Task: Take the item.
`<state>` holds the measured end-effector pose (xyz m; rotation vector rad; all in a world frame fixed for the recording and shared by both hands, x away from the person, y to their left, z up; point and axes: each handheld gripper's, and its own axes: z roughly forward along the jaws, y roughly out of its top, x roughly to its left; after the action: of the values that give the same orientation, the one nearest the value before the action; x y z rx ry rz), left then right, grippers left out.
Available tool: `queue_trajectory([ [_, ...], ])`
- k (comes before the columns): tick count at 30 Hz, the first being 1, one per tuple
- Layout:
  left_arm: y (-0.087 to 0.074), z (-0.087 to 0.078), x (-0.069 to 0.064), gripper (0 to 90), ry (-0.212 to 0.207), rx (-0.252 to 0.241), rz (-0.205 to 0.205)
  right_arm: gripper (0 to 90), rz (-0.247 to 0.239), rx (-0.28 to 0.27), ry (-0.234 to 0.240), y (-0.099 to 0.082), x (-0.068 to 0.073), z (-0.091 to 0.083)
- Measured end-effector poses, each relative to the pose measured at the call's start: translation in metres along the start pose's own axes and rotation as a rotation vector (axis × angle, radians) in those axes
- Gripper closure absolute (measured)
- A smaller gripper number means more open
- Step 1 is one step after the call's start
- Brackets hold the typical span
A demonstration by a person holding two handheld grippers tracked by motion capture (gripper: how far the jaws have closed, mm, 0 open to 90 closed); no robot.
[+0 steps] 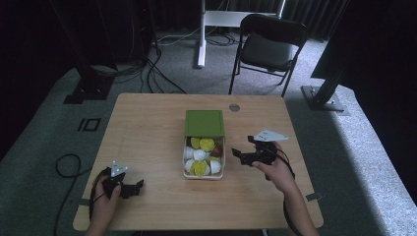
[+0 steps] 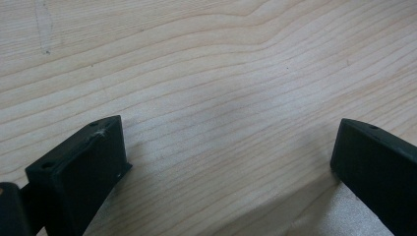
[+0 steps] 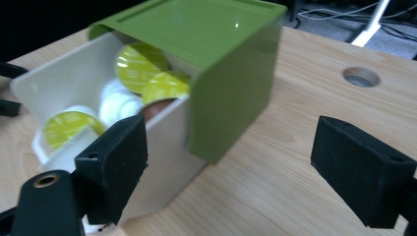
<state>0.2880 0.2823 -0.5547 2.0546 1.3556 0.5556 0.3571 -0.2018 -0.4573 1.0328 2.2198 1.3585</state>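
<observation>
At table centre: white drawer box (image 1: 203,173) stood pulled half out of green sleeve (image 1: 204,122), capsules (image 1: 200,167) inside. My right gripper (image 1: 243,156) hovered just beside drawer's right wall, jaws spread, nothing held. Judged best: grip wall squarely, keep sleeve steady. My left gripper (image 1: 134,187) lay near front-left corner, jaws apart, unloaded.
</observation>
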Motion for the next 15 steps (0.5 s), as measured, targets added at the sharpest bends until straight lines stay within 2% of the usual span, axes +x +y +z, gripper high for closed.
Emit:
queue_trajectory([
  [5,0.0,0.0,0.0,1.4,0.0,-0.001,-0.001,14.5,-0.032,0.004,0.015,0.006,0.013,0.005],
  [12,0.0,0.0,0.0,1.3,0.0,-0.001,-0.001,14.6,-0.053,0.0,0.054,0.012,0.031,0.012],
  [15,0.0,0.0,0.0,1.3,0.0,-0.001,-0.001,17.3,-0.06,-0.001,0.069,0.014,0.038,0.014],
])
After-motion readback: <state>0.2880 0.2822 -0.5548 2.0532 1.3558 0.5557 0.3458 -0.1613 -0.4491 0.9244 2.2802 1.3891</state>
